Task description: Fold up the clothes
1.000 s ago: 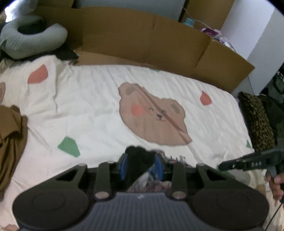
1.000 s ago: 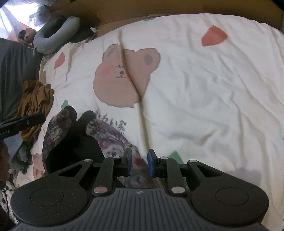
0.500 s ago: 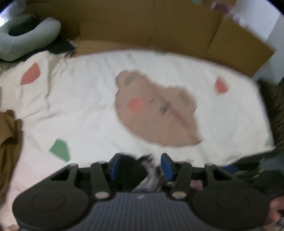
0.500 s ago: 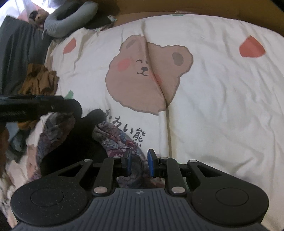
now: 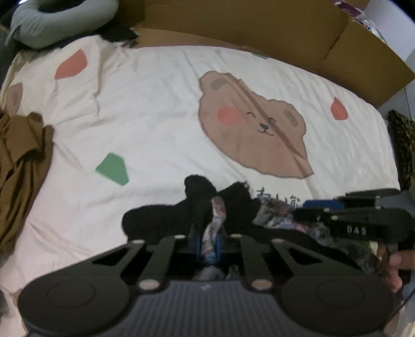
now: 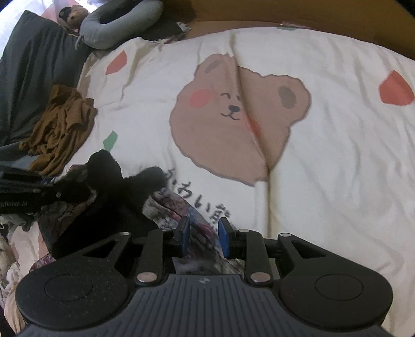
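A garment with a black fuzzy side [image 5: 166,217] and a floral side [image 6: 171,207] lies bunched at the near edge of the bear-print bedspread [image 5: 155,116]. My left gripper [image 5: 208,241] points steeply down, its jaws closing with the blue pads pinching a floral fold of it. My right gripper [image 6: 203,238] has a thick floral bunch of the same garment between its pads, and its jaws are opening slightly. The right gripper [image 5: 311,212] shows in the left wrist view beside the garment, with a hand [image 5: 394,267] on it. The left gripper [image 6: 77,193] reaches in over the black fuzz.
A crumpled brown garment [image 6: 59,132] lies at the left of the bedspread [image 6: 337,168]. A grey neck pillow [image 5: 59,20] and a cardboard wall [image 5: 259,28] bound the far side. A leopard-print cushion [image 5: 402,145] sits at the right, a dark pillow [image 6: 33,77] at the left.
My left gripper's jaws widened, then closed on a floral fold as it tipped downward. The right gripper moved toward the bear print with its bunch, and its pads spread a little.
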Action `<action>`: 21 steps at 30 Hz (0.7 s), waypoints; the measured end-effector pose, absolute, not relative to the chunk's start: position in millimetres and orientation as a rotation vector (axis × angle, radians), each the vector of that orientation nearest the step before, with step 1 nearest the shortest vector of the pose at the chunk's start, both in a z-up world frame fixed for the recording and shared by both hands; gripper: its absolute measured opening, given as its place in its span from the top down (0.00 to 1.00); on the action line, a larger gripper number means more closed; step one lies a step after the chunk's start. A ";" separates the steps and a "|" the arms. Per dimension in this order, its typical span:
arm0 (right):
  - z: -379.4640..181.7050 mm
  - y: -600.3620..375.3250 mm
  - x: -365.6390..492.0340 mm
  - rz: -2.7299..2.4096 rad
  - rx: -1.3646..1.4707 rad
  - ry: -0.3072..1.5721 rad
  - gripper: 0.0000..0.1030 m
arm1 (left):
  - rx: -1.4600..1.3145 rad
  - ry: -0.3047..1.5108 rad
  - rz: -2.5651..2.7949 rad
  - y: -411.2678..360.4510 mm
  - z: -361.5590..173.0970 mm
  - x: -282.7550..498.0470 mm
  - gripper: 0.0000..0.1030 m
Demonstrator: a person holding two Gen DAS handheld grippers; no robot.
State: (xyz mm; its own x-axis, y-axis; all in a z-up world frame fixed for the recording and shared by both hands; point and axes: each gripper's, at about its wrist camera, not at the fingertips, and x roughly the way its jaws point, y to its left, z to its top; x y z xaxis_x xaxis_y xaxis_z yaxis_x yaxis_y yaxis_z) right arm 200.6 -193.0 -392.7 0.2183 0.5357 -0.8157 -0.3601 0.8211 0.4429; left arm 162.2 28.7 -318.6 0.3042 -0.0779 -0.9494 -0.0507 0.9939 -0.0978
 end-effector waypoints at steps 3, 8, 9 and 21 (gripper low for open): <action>-394.6 -185.3 206.5 0.641 0.173 1.194 0.75 | -0.130 1.266 -0.005 36.2 -318.6 152.7 0.92; -395.9 -172.8 217.2 0.668 0.165 1.176 0.75 | -0.142 1.256 0.005 47.5 -318.3 134.8 0.92; -396.6 -170.3 218.8 0.671 0.161 1.174 0.75 | -0.145 1.254 0.008 50.0 -318.0 132.4 0.92; -406.7 -150.2 207.8 0.730 0.071 1.187 0.75 | -0.181 1.244 0.038 77.8 -316.8 119.3 0.92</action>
